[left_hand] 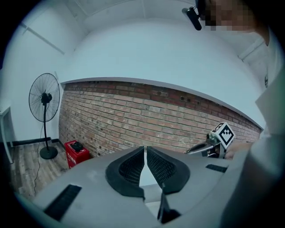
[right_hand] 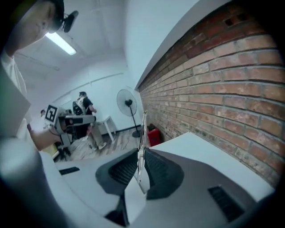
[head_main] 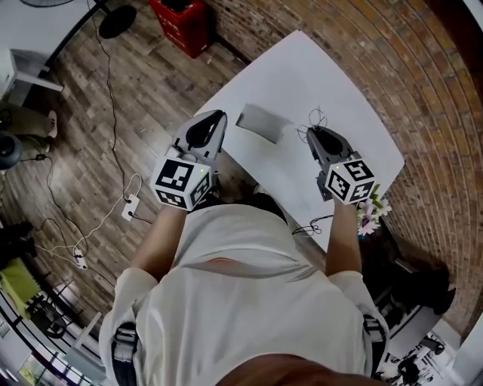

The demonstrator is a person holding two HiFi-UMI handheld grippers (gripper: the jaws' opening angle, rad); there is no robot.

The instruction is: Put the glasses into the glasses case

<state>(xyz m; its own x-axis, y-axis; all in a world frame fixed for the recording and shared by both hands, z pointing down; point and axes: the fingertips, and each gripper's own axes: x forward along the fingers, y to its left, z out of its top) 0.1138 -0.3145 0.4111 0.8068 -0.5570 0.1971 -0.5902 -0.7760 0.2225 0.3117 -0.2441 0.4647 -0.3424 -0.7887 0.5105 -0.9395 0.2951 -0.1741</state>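
A grey glasses case [head_main: 262, 124] lies shut on the white table [head_main: 302, 68], between my two grippers. My right gripper [head_main: 311, 133] is shut on thin wire-framed glasses [head_main: 317, 118], held just above the table to the right of the case. In the right gripper view the thin frame [right_hand: 142, 129] stands upright between the pads of that gripper [right_hand: 141, 153]. My left gripper [head_main: 218, 117] hovers at the table's left edge beside the case. Its jaws [left_hand: 145, 149] are together with nothing in them. The right gripper [left_hand: 209, 144] also shows at the right of the left gripper view.
A red crate [head_main: 181, 22] and a fan's base [head_main: 117, 21] stand on the wooden floor beyond the table. Cables and a power strip [head_main: 130, 207] lie on the floor at the left. Flowers [head_main: 370, 212] sit by the table's near right corner. A brick wall [right_hand: 222, 75] runs along the right.
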